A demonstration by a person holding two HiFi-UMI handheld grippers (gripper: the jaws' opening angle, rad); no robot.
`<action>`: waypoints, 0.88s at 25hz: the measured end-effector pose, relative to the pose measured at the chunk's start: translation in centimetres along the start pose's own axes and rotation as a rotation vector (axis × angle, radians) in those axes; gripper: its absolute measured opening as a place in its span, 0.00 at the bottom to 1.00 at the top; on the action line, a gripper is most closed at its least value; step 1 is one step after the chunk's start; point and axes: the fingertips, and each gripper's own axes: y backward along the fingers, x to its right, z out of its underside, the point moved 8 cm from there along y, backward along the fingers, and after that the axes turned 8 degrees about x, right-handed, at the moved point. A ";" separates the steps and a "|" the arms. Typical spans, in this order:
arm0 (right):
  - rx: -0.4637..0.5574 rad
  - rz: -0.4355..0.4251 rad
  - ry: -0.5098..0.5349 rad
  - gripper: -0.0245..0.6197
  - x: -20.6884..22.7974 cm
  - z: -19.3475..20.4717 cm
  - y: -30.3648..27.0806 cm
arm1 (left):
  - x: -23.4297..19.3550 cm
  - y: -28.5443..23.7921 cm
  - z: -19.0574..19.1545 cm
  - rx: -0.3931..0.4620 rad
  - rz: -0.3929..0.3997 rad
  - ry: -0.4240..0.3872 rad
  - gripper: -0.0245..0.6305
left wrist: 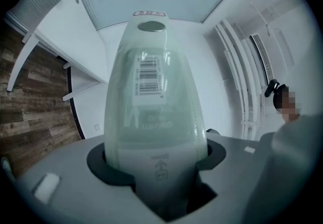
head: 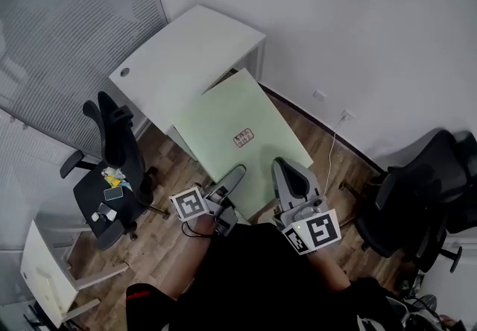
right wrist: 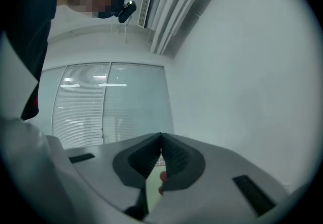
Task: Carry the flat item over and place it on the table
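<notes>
On my left a black office chair [head: 112, 165] stands on the brown wooden floor [head: 160, 247]. On its seat lie a yellow thing [head: 113, 175] and what looks like a phone [head: 113, 193]. Another black office chair [head: 425, 195] stands on my right, near the white wall [head: 358, 24]. A white cable [head: 332, 149] hangs down from a wall socket [head: 346, 115]. Past the left chair I see grey blinds [head: 67, 16]. A white bit of furniture [head: 48, 273] stands down in the left corner.

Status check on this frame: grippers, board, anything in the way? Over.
Left gripper and right gripper: jaws shut on near edge of green board. Board aloft, not yet on white table. Office chairs flank the route, none blocking.
</notes>
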 end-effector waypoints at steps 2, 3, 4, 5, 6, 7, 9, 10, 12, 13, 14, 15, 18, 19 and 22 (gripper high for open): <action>-0.001 -0.027 0.001 0.04 0.6 0.2 -1.3 | -0.5 -0.5 -0.4 0.016 -0.013 0.002 0.50; -0.001 -0.041 -0.002 0.04 1.0 0.3 -2.0 | -0.8 -0.8 -0.6 0.027 -0.022 0.002 0.50; -0.002 -0.054 -0.006 0.04 1.6 0.5 -2.6 | -1.0 -1.1 -0.8 0.039 -0.032 0.000 0.50; -0.004 -0.068 -0.011 0.04 2.3 0.7 -3.2 | -1.3 -1.5 -1.0 0.052 -0.041 -0.007 0.51; -0.007 -0.083 -0.015 0.04 3.0 0.9 -3.9 | -1.5 -2.0 -1.2 0.067 -0.047 -0.016 0.50; -0.011 -0.098 -0.019 0.04 3.8 1.0 -4.6 | -1.8 -2.5 -1.4 0.084 -0.052 -0.021 0.50; -0.019 -0.133 -0.028 0.04 5.4 1.2 -6.1 | -2.3 -3.6 -1.9 0.126 -0.065 -0.018 0.50; -0.023 -0.154 -0.033 0.04 6.2 1.3 -6.9 | -2.6 -4.2 -2.2 0.149 -0.072 -0.013 0.51; -0.031 -0.199 -0.040 0.04 7.8 1.4 -8.6 | -3.1 -5.7 -2.7 0.197 -0.085 -0.006 0.51; -0.037 -0.221 -0.043 0.04 8.7 1.5 -9.4 | -3.3 -6.6 -2.9 0.222 -0.090 -0.005 0.51; -0.043 -0.241 -0.047 0.04 9.7 1.5 -10.1 | -3.5 -7.5 -3.1 0.245 -0.093 -0.006 0.50; -0.049 -0.262 -0.052 0.04 10.7 1.6 -10.8 | -3.6 -8.3 -3.2 0.266 -0.094 -0.009 0.51; -0.062 -0.315 -0.069 0.04 13.8 2.1 -12.6 | -4.1 -10.8 -3.5 0.320 -0.109 -0.026 0.50; -0.068 -0.329 -0.076 0.04 14.9 2.3 -13.2 | -4.3 -11.6 -3.5 0.336 -0.119 -0.030 0.50; -0.088 -0.372 -0.101 0.04 17.3 2.6 -14.8 | -4.7 -13.4 -3.3 0.383 -0.157 -0.021 0.51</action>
